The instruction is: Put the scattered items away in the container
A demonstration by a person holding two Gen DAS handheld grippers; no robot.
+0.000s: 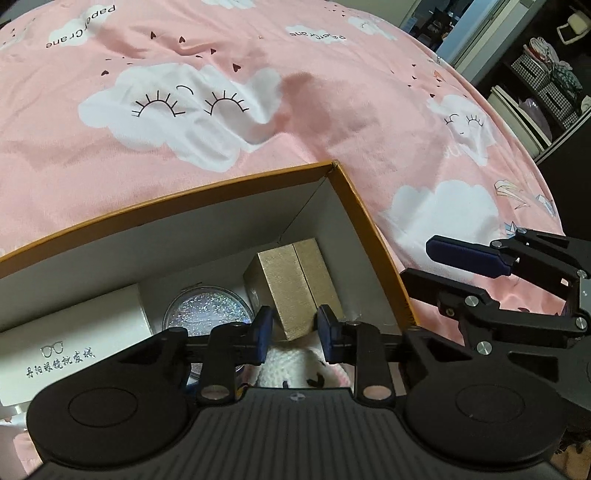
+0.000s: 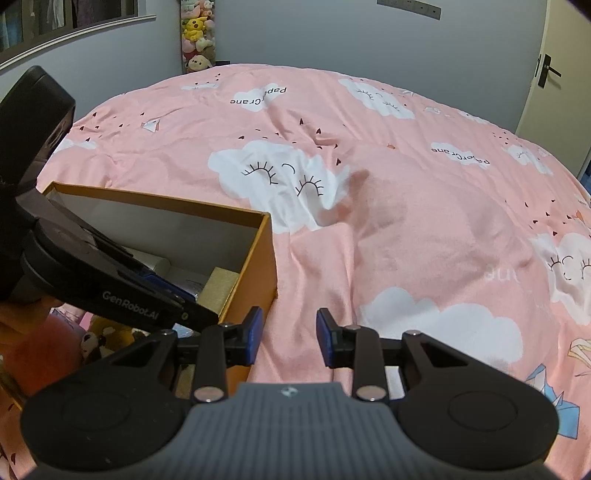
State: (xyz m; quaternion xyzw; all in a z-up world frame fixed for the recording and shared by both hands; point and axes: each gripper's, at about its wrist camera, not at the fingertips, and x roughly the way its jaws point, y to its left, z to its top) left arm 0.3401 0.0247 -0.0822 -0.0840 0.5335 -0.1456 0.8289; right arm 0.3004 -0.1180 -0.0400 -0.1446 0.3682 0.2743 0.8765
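Orange box (image 1: 373,221) open on bed; inside: gold box (image 1: 291,284), glitter compact (image 1: 207,314), white case (image 1: 70,332).

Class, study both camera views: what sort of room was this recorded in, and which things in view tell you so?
Most likely a bedroom at home. A pink cloud-print bedspread covers a bed that fills both views, soft toys hang against the far wall, and shelves with storage bins stand beside the bed.
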